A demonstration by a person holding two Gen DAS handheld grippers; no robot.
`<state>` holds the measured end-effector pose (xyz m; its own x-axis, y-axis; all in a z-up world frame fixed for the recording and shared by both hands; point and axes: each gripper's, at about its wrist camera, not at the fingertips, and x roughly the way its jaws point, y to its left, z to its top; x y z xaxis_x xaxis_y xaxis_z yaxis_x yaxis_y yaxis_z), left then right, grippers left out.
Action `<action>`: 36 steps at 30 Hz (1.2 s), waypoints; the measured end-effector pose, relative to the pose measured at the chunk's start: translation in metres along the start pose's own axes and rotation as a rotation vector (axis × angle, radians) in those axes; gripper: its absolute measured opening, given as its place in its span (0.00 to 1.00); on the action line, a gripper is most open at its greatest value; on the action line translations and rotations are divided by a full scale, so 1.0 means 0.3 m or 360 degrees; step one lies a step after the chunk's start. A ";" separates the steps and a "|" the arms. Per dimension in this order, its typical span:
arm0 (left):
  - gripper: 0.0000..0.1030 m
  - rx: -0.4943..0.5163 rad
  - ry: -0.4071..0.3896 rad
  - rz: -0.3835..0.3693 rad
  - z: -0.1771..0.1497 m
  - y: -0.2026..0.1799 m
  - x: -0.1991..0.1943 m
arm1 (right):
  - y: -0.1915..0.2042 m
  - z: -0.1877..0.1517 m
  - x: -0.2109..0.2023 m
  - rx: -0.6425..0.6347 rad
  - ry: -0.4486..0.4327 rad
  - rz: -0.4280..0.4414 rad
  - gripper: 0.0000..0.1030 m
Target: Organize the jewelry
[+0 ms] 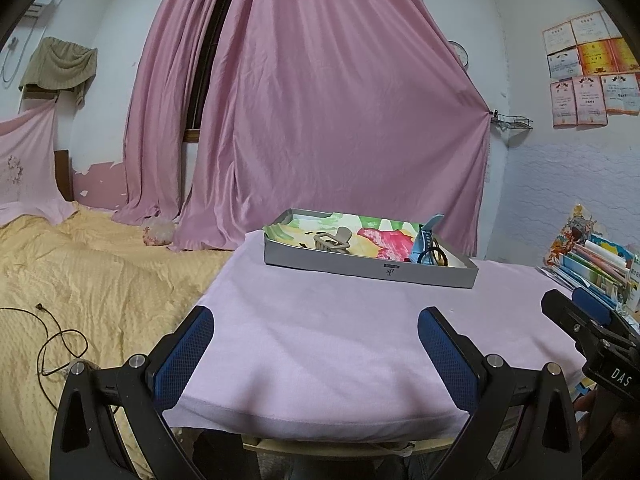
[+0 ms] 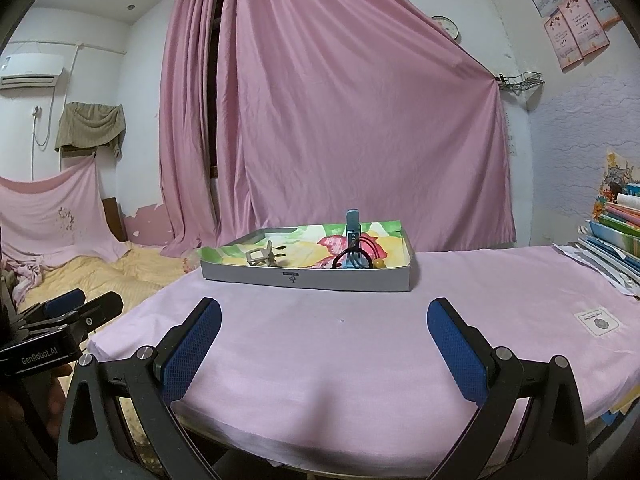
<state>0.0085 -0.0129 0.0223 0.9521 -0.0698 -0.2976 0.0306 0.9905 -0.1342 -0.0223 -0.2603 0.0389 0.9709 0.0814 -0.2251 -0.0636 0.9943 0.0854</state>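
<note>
Both the left hand-held gripper and the right hand-held gripper hung wide apart and empty over the pink-covered bench. The tray sat well ahead, holding a beige claw clip, a blue clip and black hair ties. A sound approach would come in low over the near wall. What looked like a yellow bead lay half hidden behind the ties.

A tray sits on the table, bed to its left.
</note>
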 end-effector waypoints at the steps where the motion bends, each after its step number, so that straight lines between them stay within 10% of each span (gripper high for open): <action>1: 0.99 0.0000 0.0000 0.0000 0.000 0.000 -0.001 | 0.000 0.000 0.000 0.0000 0.0000 0.0000 0.98; 36: 0.99 0.0002 0.0008 0.0019 -0.007 0.018 -0.001 | 0.005 0.005 0.006 0.0000 0.0012 0.0018 0.98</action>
<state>0.0077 -0.0077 0.0198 0.9510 -0.0586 -0.3037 0.0198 0.9914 -0.1293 -0.0202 -0.2588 0.0399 0.9684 0.0935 -0.2314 -0.0748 0.9933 0.0883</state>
